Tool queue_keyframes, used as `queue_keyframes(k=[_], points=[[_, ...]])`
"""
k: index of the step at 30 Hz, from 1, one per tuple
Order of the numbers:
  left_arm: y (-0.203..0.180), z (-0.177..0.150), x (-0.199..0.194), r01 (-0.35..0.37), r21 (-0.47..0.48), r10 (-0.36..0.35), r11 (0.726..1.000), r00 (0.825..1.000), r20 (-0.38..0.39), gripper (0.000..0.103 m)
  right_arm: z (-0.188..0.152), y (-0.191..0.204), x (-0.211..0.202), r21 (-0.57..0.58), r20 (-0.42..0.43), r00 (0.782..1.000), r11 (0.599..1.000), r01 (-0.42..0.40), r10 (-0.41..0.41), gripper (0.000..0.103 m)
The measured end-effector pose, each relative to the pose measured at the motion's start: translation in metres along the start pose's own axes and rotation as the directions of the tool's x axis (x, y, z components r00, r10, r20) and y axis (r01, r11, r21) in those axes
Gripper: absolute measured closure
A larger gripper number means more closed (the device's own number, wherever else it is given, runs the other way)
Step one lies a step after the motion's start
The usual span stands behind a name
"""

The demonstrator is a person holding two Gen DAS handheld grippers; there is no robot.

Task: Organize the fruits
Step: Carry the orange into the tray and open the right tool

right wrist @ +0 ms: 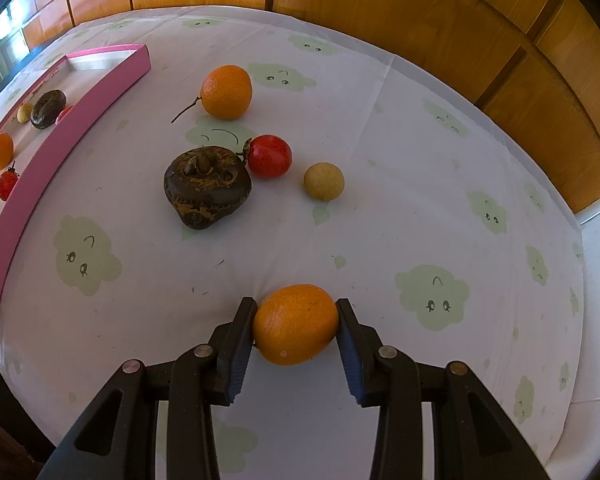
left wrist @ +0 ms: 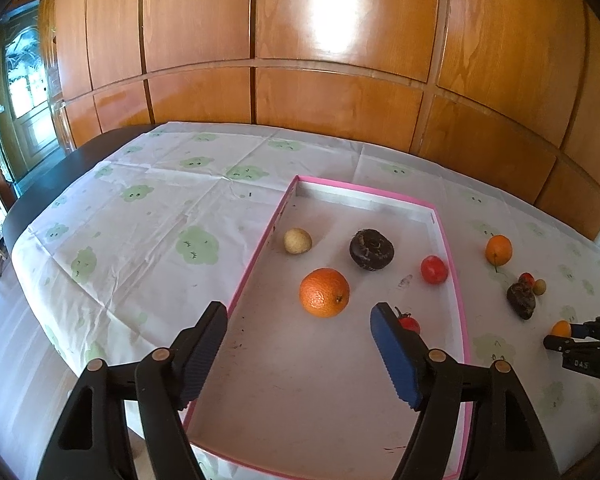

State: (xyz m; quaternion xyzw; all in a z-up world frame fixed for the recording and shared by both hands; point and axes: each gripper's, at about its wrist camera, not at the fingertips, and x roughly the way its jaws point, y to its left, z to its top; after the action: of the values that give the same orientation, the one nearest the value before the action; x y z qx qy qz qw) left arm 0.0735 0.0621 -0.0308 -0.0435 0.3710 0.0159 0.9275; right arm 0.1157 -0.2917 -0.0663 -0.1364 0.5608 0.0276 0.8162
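Your right gripper [right wrist: 296,312] pinches the small smooth oval orange fruit [right wrist: 295,325] only at its tips; it could slip while lifting. Your left gripper [left wrist: 298,334] gapes empty.

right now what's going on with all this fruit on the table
A person with a claw in each hand is sorting fruit into a pink-rimmed tray. The right claw is shut on a small orange fruit down at the tablecloth. The left claw hangs open and empty over the tray, which already holds an orange, a dark fruit, a pale round one and two red ones. Four more pieces wait outside: a stemmed orange, a dark lumpy fruit, a red one and a tan ball.
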Motion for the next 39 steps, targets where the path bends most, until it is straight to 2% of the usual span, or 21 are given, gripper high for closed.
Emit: queue_keyframes(k=[6,11,19,24,27,30,33,37,39], points=[[0.006,0.000,-0.002,0.000,-0.009,0.000,1.000,1.000,0.004,0.028,-0.004,0.003,-0.001,0.000,0.001,1.000,1.000,0.004,-0.004,0.064],[0.009,0.000,-0.003,0.005,-0.009,-0.005,1.000,1.000,0.003,0.028,0.004,0.004,-0.001,-0.002,-0.033,0.999,1.000,0.001,-0.001,0.064],[0.013,-0.004,-0.002,0.007,-0.006,-0.007,1.000,1.000,-0.007,0.028,0.015,0.033,-0.018,-0.001,0.015,0.993,0.993,-0.117,0.117,0.064],[0.018,-0.006,0.000,0.002,-0.019,-0.003,1.000,1.000,-0.014,0.028,0.034,0.062,-0.047,-0.021,0.113,0.958,0.964,-0.264,0.265,0.064],[0.022,-0.005,0.000,0.003,-0.026,-0.003,1.000,1.000,-0.012,0.028,0.054,0.088,-0.064,-0.053,0.175,0.920,0.936,-0.347,0.351,0.064],[0.027,-0.004,-0.001,0.015,-0.046,-0.016,0.999,1.000,-0.014,0.028,0.072,0.118,-0.074,-0.083,0.213,0.891,0.916,-0.394,0.402,0.064],[0.031,-0.004,-0.001,0.015,-0.056,-0.016,0.998,1.000,-0.014,0.028,0.091,0.144,-0.071,-0.104,0.218,0.877,0.904,-0.416,0.428,0.063],[0.035,-0.005,0.000,0.014,-0.059,-0.015,0.998,1.000,-0.018,0.028,0.105,0.169,-0.057,-0.104,0.198,0.877,0.899,-0.425,0.437,0.063],[0.037,-0.006,0.001,0.012,-0.061,-0.014,0.998,1.000,-0.023,0.028,0.110,0.174,-0.050,-0.101,0.201,0.884,0.907,-0.409,0.421,0.062]])
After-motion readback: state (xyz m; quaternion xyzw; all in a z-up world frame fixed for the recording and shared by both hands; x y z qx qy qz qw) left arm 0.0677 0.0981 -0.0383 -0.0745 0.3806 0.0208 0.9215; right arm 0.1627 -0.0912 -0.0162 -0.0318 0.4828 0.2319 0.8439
